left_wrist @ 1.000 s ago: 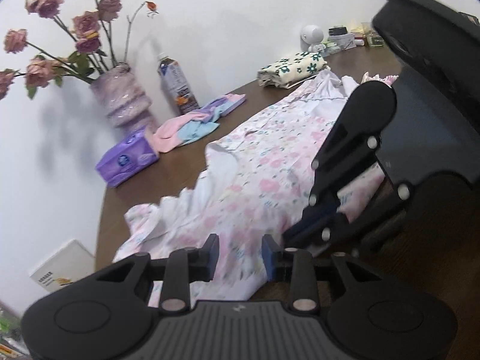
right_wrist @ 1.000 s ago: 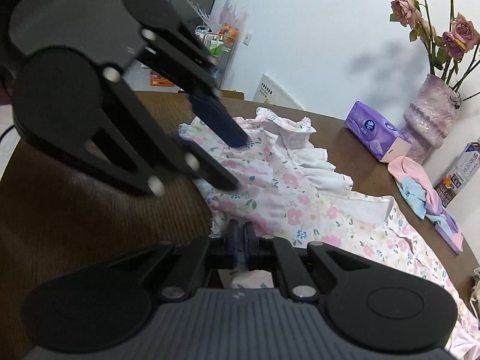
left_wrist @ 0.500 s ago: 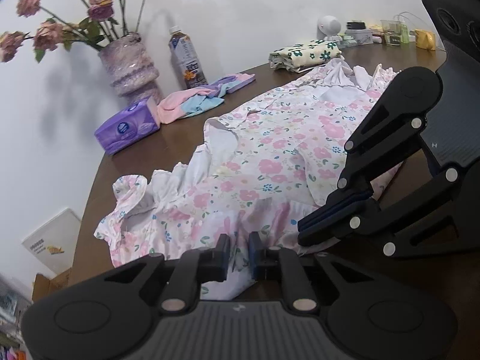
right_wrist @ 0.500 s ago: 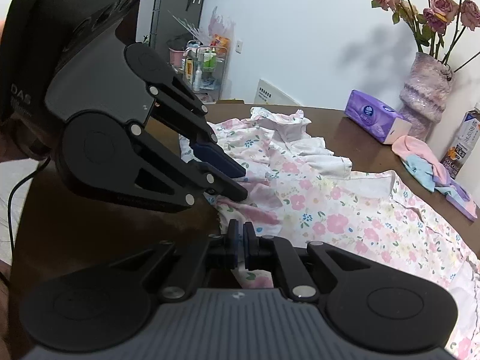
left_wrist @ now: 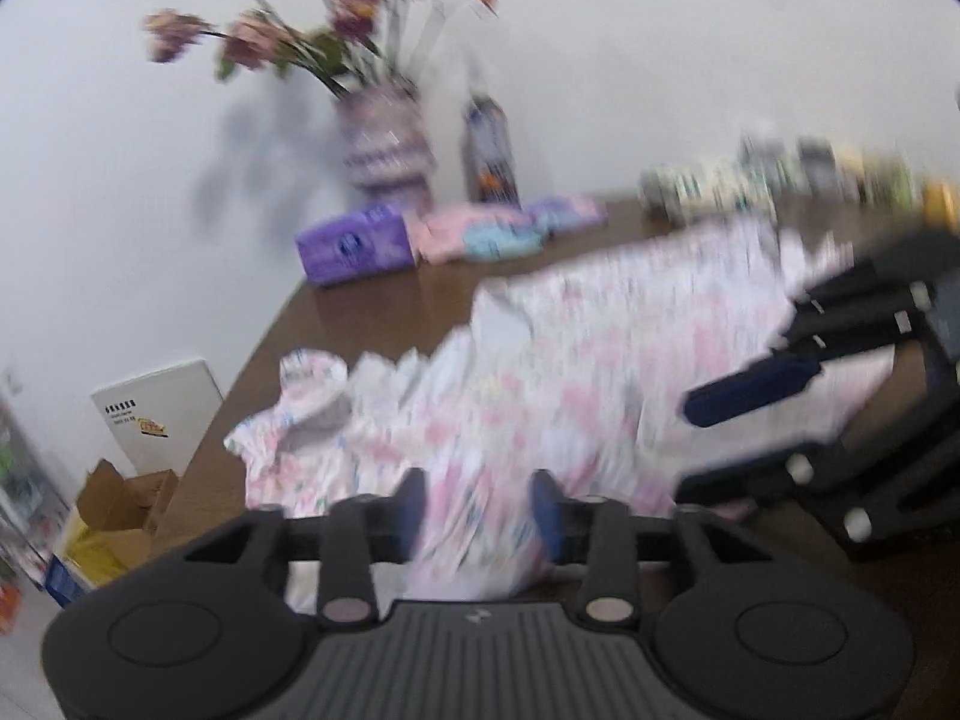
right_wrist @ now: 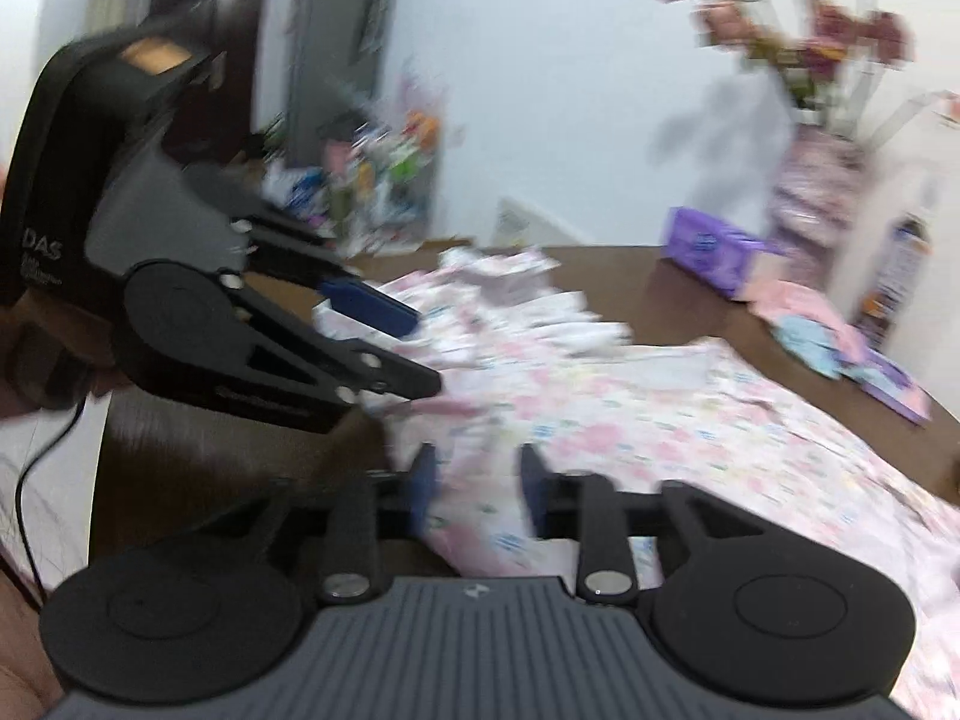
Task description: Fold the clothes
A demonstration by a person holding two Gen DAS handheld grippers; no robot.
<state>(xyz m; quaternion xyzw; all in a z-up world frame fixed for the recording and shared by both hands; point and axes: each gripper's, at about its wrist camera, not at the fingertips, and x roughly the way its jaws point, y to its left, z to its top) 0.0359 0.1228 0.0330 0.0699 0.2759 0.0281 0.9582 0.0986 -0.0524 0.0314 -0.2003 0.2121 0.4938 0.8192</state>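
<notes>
Garment: floral dress (left_wrist: 576, 372), pink-on-white print, spread lengthwise across the brown table (left_wrist: 384, 312); its near hem reaches the table's near edge, its ruffled end lies toward the left edge.
Fold state: mostly flat, with bunching at the near hem; whether a fold is being started or has just been laid cannot be told.
Left gripper (left_wrist: 478, 507): jaws spread, hem cloth lying loose between them, not pinched; judged placed at the near edge because that is where the hem offers a hold.
Right gripper (right_wrist: 474, 480): jaws likewise spread over the same hem, cloth between the fingers but no pinch; set just beside the left gripper, so the pair covers one stretch of the edge.
Image quality: both views motion-blurred; fine creases unreadable.
Folded items: pink-and-blue cloth (left_wrist: 480, 234) near the far edge, kept well apart from the dress.
Bystanders: purple tissue pack (left_wrist: 357, 243), vase of roses (left_wrist: 387, 144) and bottle (left_wrist: 489, 150) along the far edge by the wall.
</notes>
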